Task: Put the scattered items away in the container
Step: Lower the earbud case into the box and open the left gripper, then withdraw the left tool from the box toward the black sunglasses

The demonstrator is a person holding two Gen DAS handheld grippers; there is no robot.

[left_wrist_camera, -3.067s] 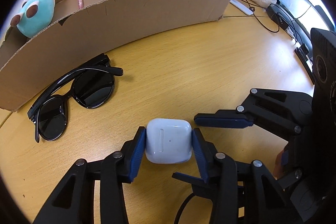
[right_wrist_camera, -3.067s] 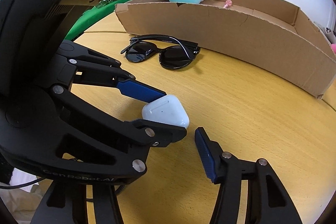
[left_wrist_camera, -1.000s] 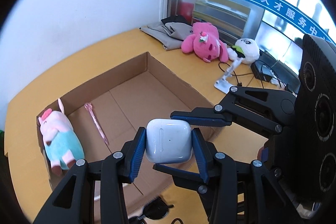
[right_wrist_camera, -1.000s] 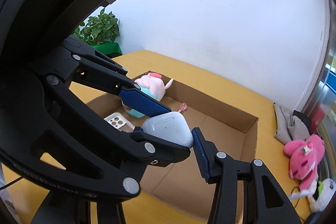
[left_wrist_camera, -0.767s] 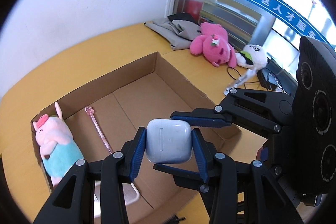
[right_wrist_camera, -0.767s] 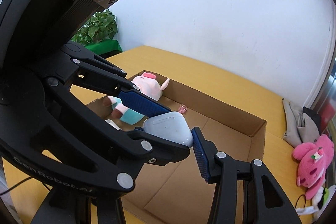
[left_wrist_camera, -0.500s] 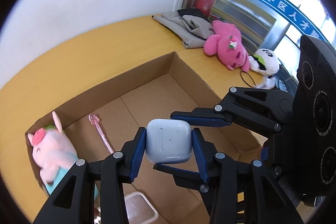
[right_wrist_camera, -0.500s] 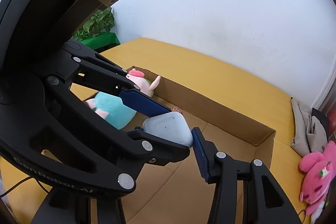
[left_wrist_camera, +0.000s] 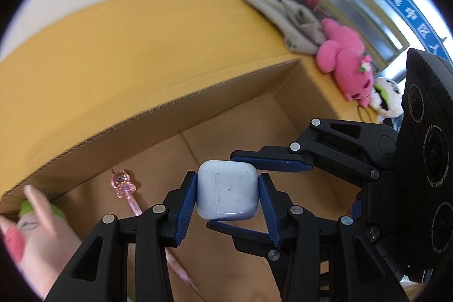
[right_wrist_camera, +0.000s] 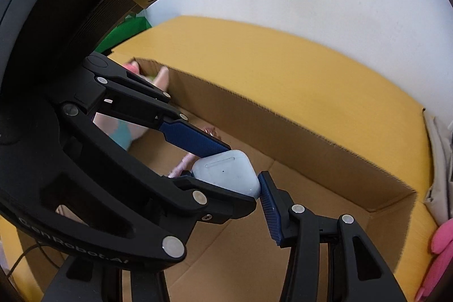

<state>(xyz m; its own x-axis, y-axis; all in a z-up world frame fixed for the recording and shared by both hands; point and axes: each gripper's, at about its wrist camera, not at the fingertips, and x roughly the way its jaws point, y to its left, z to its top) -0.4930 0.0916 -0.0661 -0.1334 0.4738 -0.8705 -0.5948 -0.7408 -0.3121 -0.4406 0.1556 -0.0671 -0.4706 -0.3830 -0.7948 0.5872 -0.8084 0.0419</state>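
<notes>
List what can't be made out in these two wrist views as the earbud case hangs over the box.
- Plush pig: left view, blurred and cut by the lens edge; right view, mostly behind the left gripper's arm.
- Pink wand: lower shaft behind the left gripper.
- Earbud case: underside hidden in both views.
- Cardboard box: near wall out of frame.
- Right gripper: left finger hidden behind the left gripper, so its grip is unclear.

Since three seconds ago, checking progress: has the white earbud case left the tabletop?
Yes. The white earbud case, clamped in the left gripper, went from the table beside the sunglasses to above the cardboard box floor.

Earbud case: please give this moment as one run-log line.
left gripper: shut on earbud case | position: above cardboard box | right gripper: open, beside case
</notes>
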